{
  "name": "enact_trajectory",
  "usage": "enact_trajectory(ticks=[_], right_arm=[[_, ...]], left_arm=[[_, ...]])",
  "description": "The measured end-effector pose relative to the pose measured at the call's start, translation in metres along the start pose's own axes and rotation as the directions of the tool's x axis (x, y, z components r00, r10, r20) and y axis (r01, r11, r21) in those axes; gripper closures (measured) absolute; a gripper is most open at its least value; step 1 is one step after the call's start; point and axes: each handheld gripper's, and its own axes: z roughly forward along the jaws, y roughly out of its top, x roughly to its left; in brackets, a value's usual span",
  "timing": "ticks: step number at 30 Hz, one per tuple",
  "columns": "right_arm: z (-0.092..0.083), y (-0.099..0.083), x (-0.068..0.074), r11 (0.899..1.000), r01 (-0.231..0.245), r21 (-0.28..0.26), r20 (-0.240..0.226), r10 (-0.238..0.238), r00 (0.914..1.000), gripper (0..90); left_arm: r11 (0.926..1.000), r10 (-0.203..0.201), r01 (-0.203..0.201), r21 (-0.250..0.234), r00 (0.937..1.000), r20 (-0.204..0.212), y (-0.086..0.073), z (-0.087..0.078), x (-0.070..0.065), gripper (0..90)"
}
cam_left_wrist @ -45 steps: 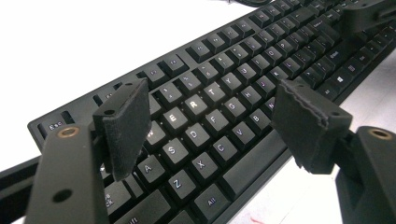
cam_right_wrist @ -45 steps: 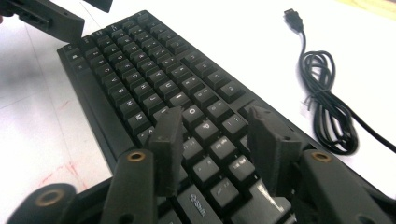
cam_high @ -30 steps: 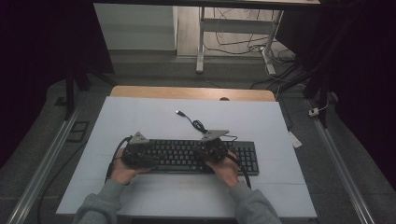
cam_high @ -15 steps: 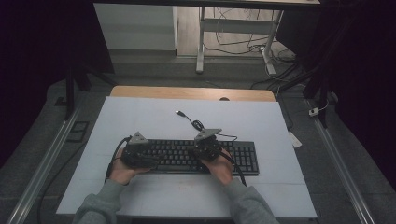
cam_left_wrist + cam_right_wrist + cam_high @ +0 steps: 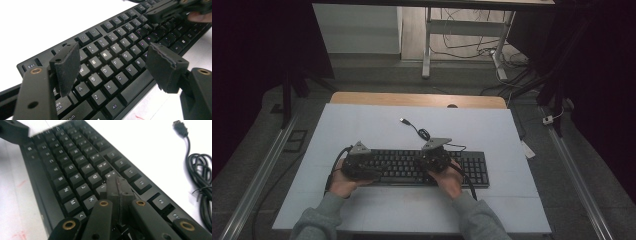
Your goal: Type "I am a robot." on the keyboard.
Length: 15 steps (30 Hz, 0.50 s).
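1. left hand (image 5: 343, 182) grips the left gripper (image 5: 357, 162) over the left end of the keyboard (image 5: 404, 167); grey sleeve enters from the bottom edge of the high view.
2. left gripper view: the fingers (image 5: 66, 67) are spread wide, nothing between them. they straddle the letter block, with the lit keys e, r, t seen in the gap. whether the tips touch the keycaps, cannot tell.
3. keyboard: black, full size, lies flat on the white worktop (image 5: 377, 125), long side running across the high view, in the near half of the sheet, roughly centred. number pad end sits bare at the right.
4. keyboard cable (image 5: 419, 131) leaves the far edge near the middle, makes a small coil, and ends in a usb plug (image 5: 403, 120) lying loose on the worktop beyond the keyboard, well apart from both grippers.
5. right hand (image 5: 449, 181) holds the right gripper (image 5: 434, 157) over the keyboard's right-of-centre keys.
6. right gripper view: the fingers (image 5: 117, 188) are pressed together, tip to tip, pinching nothing. the joined tip sits low over the keys next to u, beyond k; contact with a key cannot be told.
7. right gripper view, far right: the coiled cable (image 5: 202, 182) and plug (image 5: 180, 127) lie on the white surface beside the keyboard, not touching it there.
8. a strip of bare wood shows beyond the white sheet's far edge.
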Motion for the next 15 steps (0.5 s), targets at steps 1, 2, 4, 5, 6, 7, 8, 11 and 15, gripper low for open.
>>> enact_trajectory(ticks=[1,2,4,5,6,7,8,11,15], right_arm=[[-0.003,0.0,0.0,1.0,-0.002,-0.003,-0.001,0.002,1.0,89.7],[-0.006,0.0,0.0,1.0,-0.005,-0.006,0.001,0.005,1.0,89.5],[-0.013,-0.002,-0.001,1.0,-0.015,-0.015,-0.001,0.015,0.9999,84.1],[-0.017,-0.004,-0.002,1.0,-0.019,-0.017,0.007,0.019,0.9998,81.1],[-0.021,-0.006,-0.003,0.999,-0.028,-0.028,0.003,0.028,0.9996,78.6],[-0.026,-0.009,-0.004,0.999,-0.034,-0.024,0.009,0.035,0.9994,75.9],[-0.03,-0.012,-0.006,0.999,-0.04,-0.032,0.011,0.041,0.9991,73.2],[-0.043,-0.022,-0.011,0.998,-0.056,-0.04,0.033,0.057,0.9978,65.9],[-0.058,-0.034,-0.018,0.996,-0.071,-0.049,0.04,0.073,0.9965,60.1]], left_arm=[[1.0,-0.001,0.001,-0.001,1.0,0.0,0.0,0.0,0.0,27.8],[1.0,-0.003,0.003,-0.002,1.0,-0.001,0.0,0.0,0.0,27.9],[1.0,-0.005,0.005,-0.004,1.0,-0.001,0.0,-0.001,0.001,27.9],[1.0,-0.005,0.005,-0.004,1.0,-0.002,0.0,-0.001,0.001,27.9],[1.0,-0.004,0.004,-0.004,1.0,-0.003,0.0,-0.001,0.001,28.0],[1.0,-0.005,0.005,-0.006,1.0,-0.003,0.0,-0.001,0.001,28.0],[1.0,-0.005,0.005,-0.005,1.0,-0.004,0.0,-0.001,0.001,28.1],[1.0,-0.008,0.008,-0.006,1.0,-0.004,0.0,-0.001,0.002,28.1],[0.9999,-0.012,0.012,-0.002,0.9999,-0.008,0.0,0.0,0.003,28.1]])
